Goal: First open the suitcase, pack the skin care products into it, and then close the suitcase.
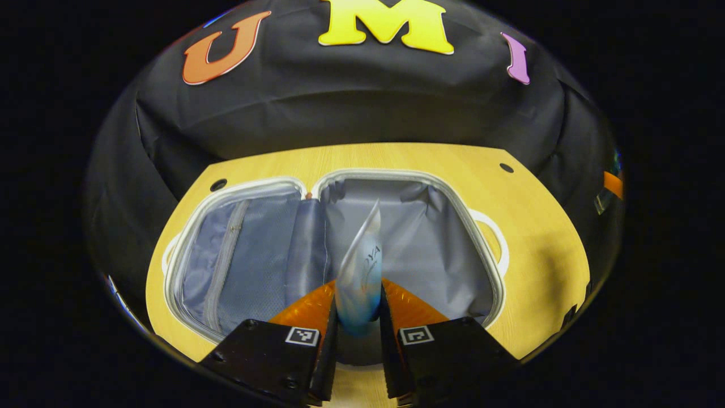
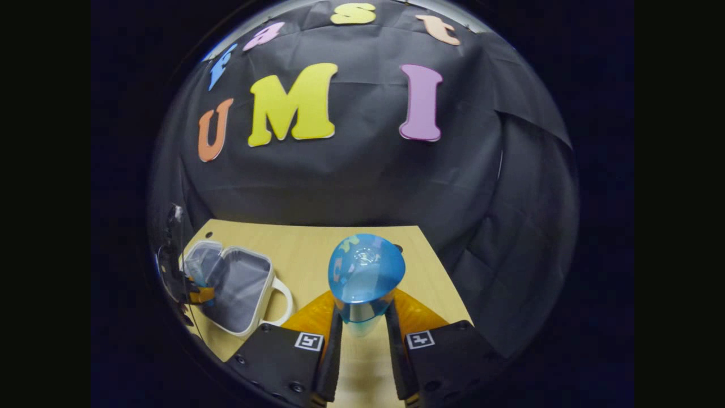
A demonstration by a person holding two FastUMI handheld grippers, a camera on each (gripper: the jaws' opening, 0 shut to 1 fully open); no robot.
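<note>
Grey fabric lines both halves of the open suitcase (image 1: 266, 249), which lies flat on the pale wooden table (image 1: 544, 249) with its white rim and white handle turned up. In the left gripper view the left gripper (image 1: 358, 317) is over the near edge of the suitcase, its jaws closed on a slim translucent tube (image 1: 362, 272) with a blue lower end; the tube stands up between the fingers and leans slightly away, over the seam where the two halves of the suitcase meet. The suitcase half on the left of that seam carries a zipped lining pocket, and the half on the right is a plain, creased hollow. In the right gripper view the right gripper (image 2: 363, 326) is over the table well to the right of the suitcase (image 2: 238, 286), and its jaws are closed on a second tube (image 2: 365, 272) with a wide blue flattened end and a clear lower part pinched between the fingers. Farther off in that view, the left gripper (image 2: 195, 292) shows small and dim at the suitcase's left edge; its grip cannot be made out from there. The booth's black cloth wall (image 2: 362, 181) rises behind the far edge of the table.
</note>
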